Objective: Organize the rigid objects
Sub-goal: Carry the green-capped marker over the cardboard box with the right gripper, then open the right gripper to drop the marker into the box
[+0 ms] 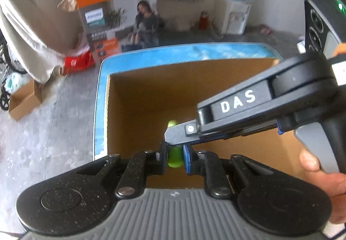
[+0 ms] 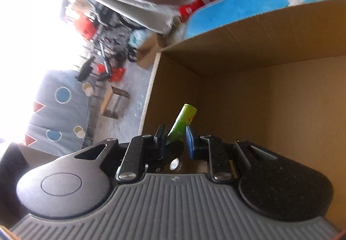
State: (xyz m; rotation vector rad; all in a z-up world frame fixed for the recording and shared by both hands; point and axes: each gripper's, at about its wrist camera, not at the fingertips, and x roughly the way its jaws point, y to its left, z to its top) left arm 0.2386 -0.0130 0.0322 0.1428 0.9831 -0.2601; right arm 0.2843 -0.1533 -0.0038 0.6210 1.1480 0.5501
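Both grippers, left point(image 1: 174, 159) and right point(image 2: 176, 139) marked "DAS", clamp jaws on a green tube point(image 2: 182, 123) over a cardboard box point(image 1: 138, 97).

The cardboard box point(image 1: 151, 97) is matt brown corrugated paper, its cut edge fluted at twelve o'clock. The green tube point(image 2: 182, 123) looks smooth, slightly glossy plastic. The left gripper point(image 1: 174, 159) is speckled black plastic with bright metal rivets.

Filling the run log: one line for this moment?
left claw: shut on green tube | right claw: shut on same tube | over cardboard box
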